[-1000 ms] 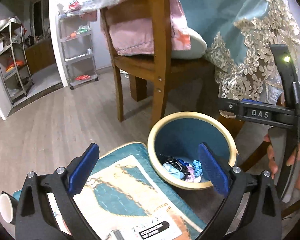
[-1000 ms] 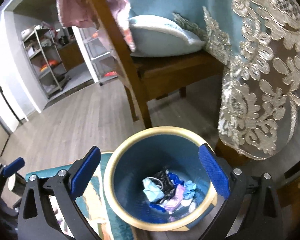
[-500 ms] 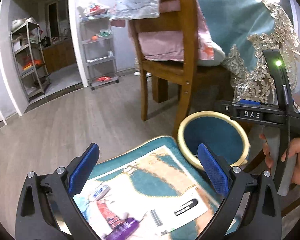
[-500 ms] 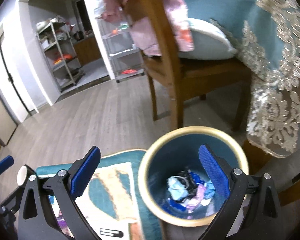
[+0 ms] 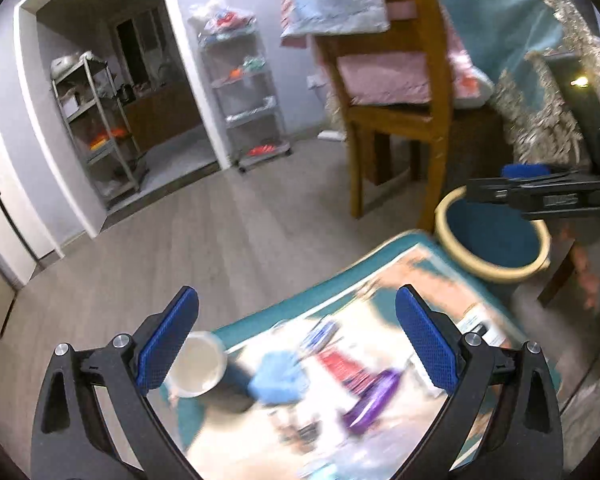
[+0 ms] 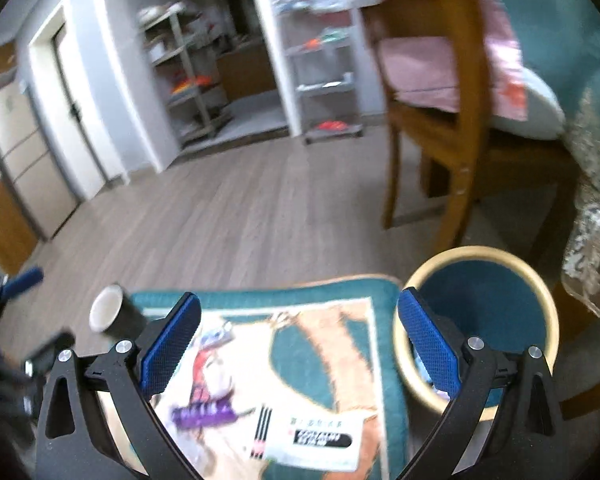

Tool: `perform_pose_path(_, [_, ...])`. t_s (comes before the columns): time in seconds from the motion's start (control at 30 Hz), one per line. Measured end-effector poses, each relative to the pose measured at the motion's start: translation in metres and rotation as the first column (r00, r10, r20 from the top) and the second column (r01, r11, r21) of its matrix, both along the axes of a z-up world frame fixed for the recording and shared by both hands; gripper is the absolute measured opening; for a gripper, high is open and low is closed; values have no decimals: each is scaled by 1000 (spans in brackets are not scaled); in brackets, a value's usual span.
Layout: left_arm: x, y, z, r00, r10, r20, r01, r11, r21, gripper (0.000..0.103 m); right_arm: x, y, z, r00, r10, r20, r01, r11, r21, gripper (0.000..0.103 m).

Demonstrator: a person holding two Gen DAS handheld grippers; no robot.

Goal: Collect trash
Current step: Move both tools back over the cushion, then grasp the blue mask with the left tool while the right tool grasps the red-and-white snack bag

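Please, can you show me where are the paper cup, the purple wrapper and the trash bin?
paper cup [image 5: 198,364], left wrist view, white inside.
purple wrapper [image 5: 370,402], left wrist view, its middle.
trash bin [image 6: 482,252], right wrist view, far rim.

wooden chair [image 5: 400,120] with pink cushion [image 5: 384,80]; metal shelving [image 5: 100,120] behind.

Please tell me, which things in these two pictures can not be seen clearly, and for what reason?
- Litter on the mat, left wrist view: motion blur; only a blue lump and a purple piece show.
- Bin contents, right wrist view: hidden by the right gripper finger and bin wall.
- Bin inside, left wrist view: the angle hides the bottom; the right gripper crosses its rim.
- Cup, right wrist view: blurred; contents unclear.
- Shelf items: too small.
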State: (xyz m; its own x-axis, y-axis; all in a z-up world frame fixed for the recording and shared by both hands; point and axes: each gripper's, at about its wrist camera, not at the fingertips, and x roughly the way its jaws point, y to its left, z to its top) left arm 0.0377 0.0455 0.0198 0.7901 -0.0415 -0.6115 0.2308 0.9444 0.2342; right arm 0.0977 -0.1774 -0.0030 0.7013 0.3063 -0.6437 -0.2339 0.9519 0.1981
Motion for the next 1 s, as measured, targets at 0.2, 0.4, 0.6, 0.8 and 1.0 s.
perform_pose_path(0.2, [9, 59, -16, 991, 99, -86, -105, 992, -66, 97, -3, 33, -29, 991, 99, -91, -99, 995, 6, 98])
perform_pose_path(0.4, [23, 63, -44, 980, 85, -180, -106, 988, -111, 97, -1, 61, -52, 978, 174, -112, -184, 979, -87, 98])
perform_pose_path(0.6, [32, 57, -91, 948, 48, -314, -80, 993, -91, 97, 8, 66, -66, 972, 190, -136, -206, 971, -121, 98])
perform_pose_path(0.8, [39, 63, -117, 910, 45, -413, -115, 983, -145, 96, 17, 75, -76, 962, 207, -180, -223, 972, -72, 98])
perform_pose_path(1.0, [39, 63, -124, 902, 40, -431, -109, 984, -138, 95, 24, 104, -103, 924, 279, -261, -305, 950, -62, 75])
